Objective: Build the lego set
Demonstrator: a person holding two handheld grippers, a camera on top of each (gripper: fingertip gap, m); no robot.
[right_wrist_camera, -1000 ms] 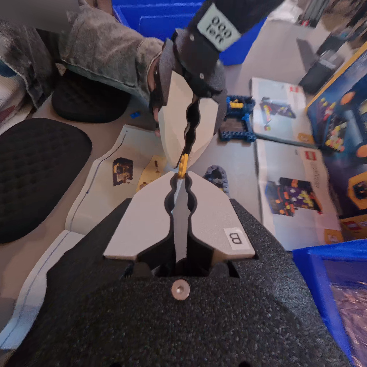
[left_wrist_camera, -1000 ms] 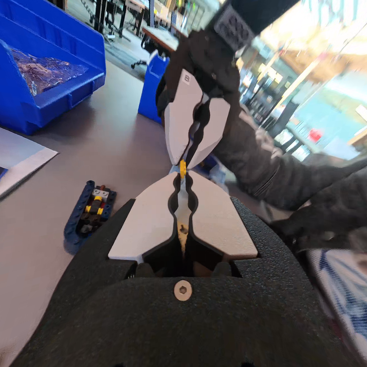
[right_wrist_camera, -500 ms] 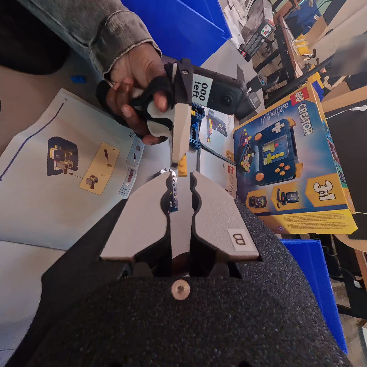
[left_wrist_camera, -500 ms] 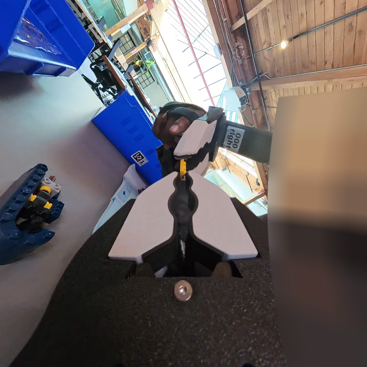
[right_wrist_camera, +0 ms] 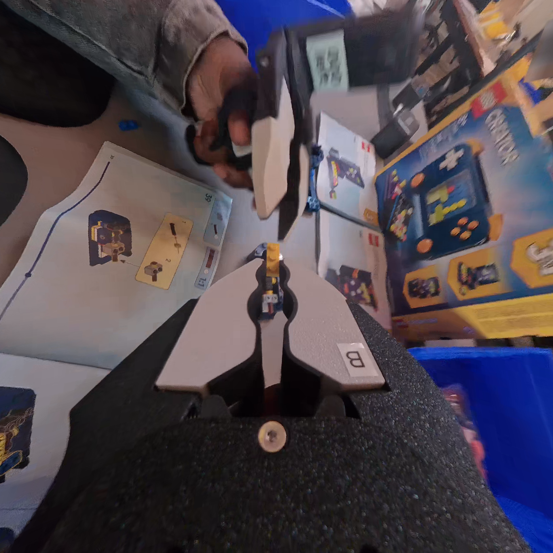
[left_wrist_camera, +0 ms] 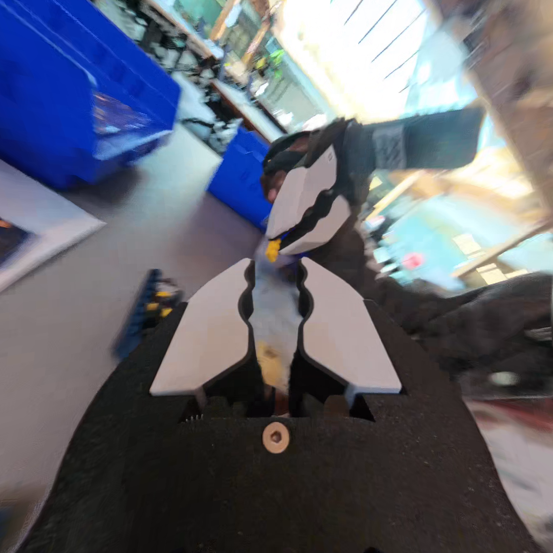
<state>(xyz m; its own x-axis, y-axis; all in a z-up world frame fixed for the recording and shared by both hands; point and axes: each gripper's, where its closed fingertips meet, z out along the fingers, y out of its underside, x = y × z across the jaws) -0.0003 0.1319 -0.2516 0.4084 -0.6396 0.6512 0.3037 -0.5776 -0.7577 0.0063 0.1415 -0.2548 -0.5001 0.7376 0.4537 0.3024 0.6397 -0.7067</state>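
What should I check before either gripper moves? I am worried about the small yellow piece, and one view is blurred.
1. Yellow brick piece in the right gripper: ok, both fingers are closed on it and its end sticks out past the tips.
2. Left gripper free: ok, its fingers stand apart with nothing between them.
3. Grippers apart: ok, in the right wrist view the left gripper's fingers are clear of the piece.
4. Blue brick assembly: ok, it lies on the table beside the left gripper, untouched.
5. Piece square in the grasp: cannot tell.
6. Left wrist view sharp: not ok, blurred.
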